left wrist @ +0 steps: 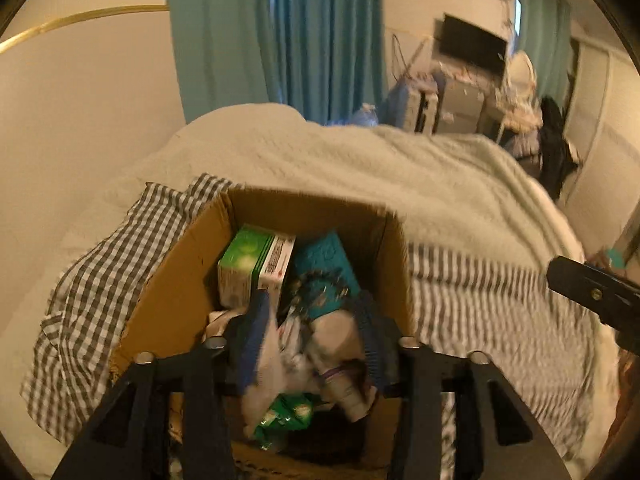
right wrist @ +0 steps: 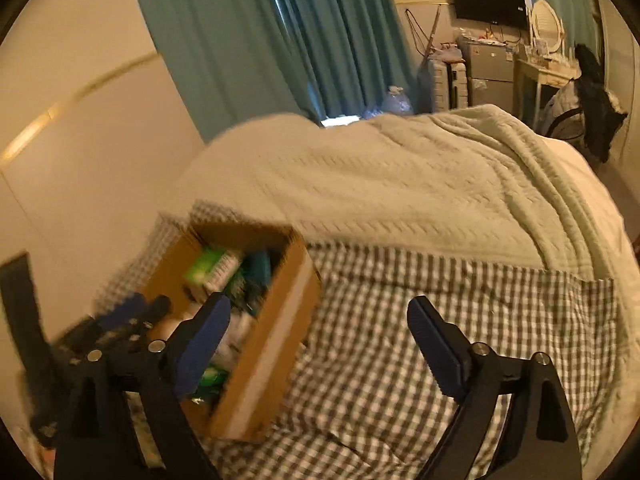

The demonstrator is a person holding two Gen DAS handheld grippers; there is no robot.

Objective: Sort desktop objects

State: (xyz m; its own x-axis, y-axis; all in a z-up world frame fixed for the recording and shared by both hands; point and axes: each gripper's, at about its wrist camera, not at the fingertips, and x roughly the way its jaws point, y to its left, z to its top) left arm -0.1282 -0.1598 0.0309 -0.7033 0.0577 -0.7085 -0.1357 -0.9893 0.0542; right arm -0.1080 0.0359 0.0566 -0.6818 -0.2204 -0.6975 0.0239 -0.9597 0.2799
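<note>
A green carton (left wrist: 256, 266) and teal pack (left wrist: 324, 270) are held in the box (left wrist: 180, 280). Above it, both tongs, left (left wrist: 312, 320) and right (right wrist: 316, 336), are spread apart; lower contents are blurred.

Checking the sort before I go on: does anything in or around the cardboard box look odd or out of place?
Inside the brown cardboard box, items lie jumbled: a green-and-white carton leans tilted against a teal box, with a green packet below. The box sits on a rumpled checked cloth, on a bed.
</note>
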